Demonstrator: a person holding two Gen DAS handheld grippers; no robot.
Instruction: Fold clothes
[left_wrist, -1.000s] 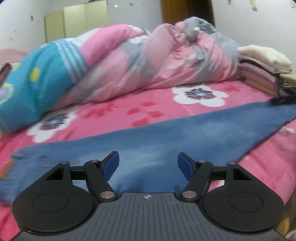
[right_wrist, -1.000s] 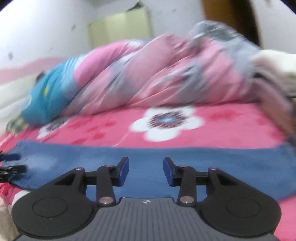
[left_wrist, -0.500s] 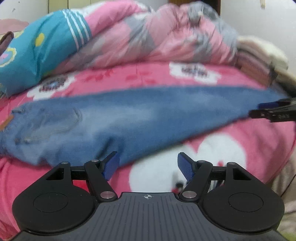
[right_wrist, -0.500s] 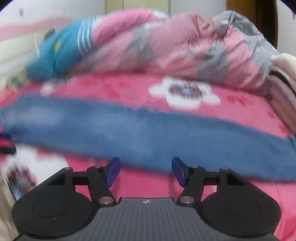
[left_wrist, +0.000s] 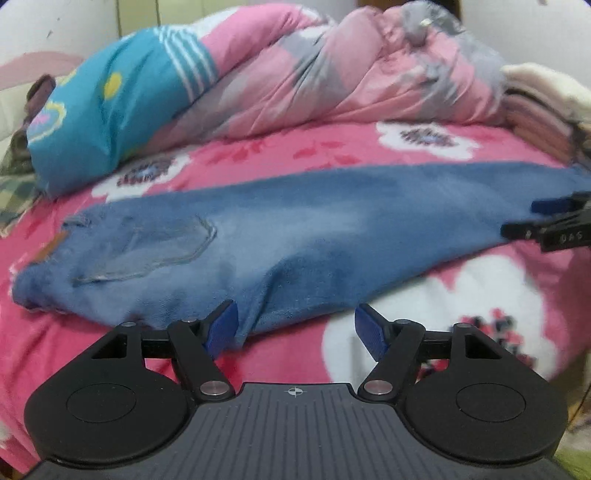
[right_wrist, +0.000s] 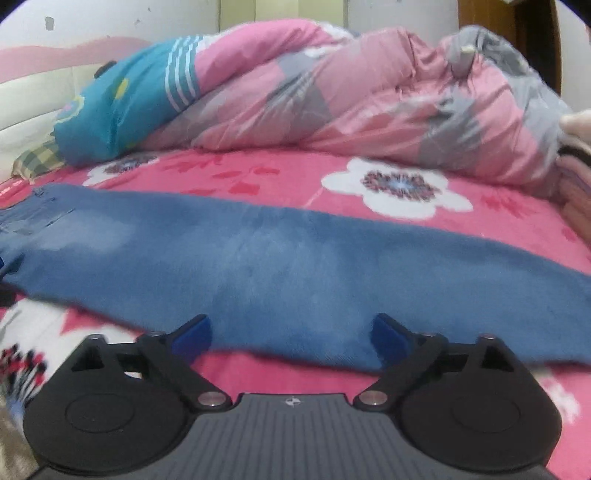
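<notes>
In the left wrist view, a pair of blue jeans (left_wrist: 295, 236) was seen laid lengthwise across a pink floral bedspread (left_wrist: 480, 306), its waist and back pocket to the left and the leg running off to the right. The left gripper (left_wrist: 295, 328) was held just short of the near edge of the denim, its jaws partly apart and nothing clasped between them. The tips of the right gripper (left_wrist: 550, 221) were visible at the right edge, beside the leg end of the jeans. A rumpled pink, grey and teal quilt (left_wrist: 295, 74) was heaped behind, and a stack of folded clothes (left_wrist: 539, 107) was seen at the far right.

In the right wrist view, the jeans (right_wrist: 295, 266) were shown stretched across the bedspread (right_wrist: 258, 173), well in front of the quilt (right_wrist: 332, 96). The right gripper (right_wrist: 291, 334) was poised at the near edge of the leg, its jaws opening wide, with denim seen in the gap but not pressed by either pad.
</notes>
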